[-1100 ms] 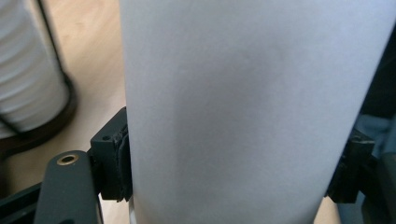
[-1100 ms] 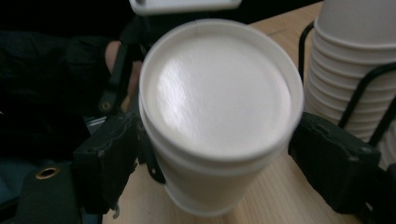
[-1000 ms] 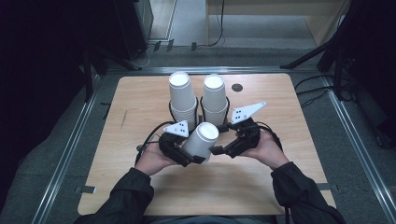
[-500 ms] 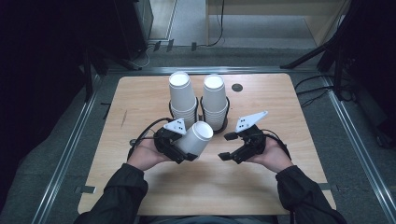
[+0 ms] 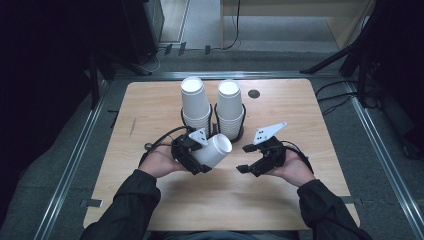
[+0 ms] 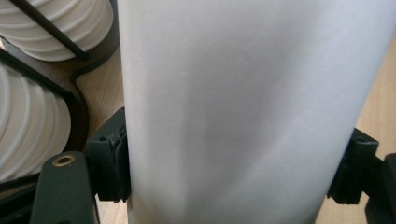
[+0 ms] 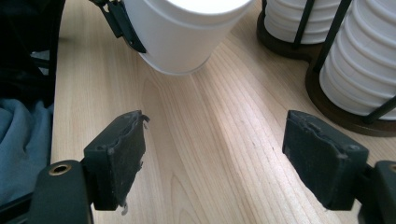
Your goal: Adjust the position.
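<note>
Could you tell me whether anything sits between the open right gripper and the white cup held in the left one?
Nothing visible does: only bare table lies between the right gripper and the cup clamped in the left gripper.

A plain white paper cup (image 5: 212,150) lies tilted on its side above the wooden table, clamped across its wall by the left gripper (image 5: 192,155), just in front of two upside-down cup stacks (image 5: 231,107) in black wire holders.
</note>
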